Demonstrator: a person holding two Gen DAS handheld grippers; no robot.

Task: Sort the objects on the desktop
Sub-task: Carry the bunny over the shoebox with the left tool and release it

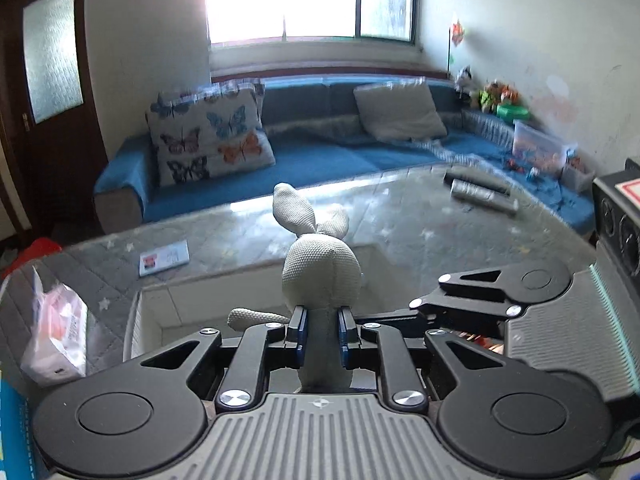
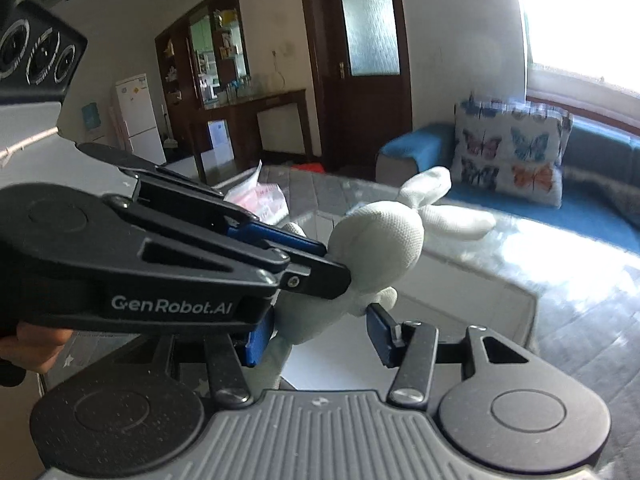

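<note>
- Left tool (image 1: 322, 330) closed tight on the plush rabbit (image 1: 322, 270), blue pads pinching its narrow body just below the head.
- Rabbit head and ears poking up past the left tool's fingertips, ears pointing away toward the sofa (image 1: 320, 156).
- One rabbit arm sticking out sideways, left of the left tool's fingers.
- In the right wrist view, rabbit (image 2: 378, 244) held off the desk (image 2: 580, 280), head up-right, ears trailing right.
- Left tool (image 2: 320, 260) crossing in from the left in that view, a hand (image 2: 36, 344) showing under its body.
- Right tool (image 2: 320, 334) wider apart than the left; rabbit's lower body hanging between its blue pads, left pad against the plush, right pad just touching a limb; firm grip by the right tool cannot be told.
- White tray-like box (image 1: 256, 300) below the rabbit on the desk.
- Small card (image 1: 164, 258) flat on the desk, well left of the rabbit.
- Plastic bag (image 1: 56, 328) at the left desk edge, well apart from both tools.
</note>
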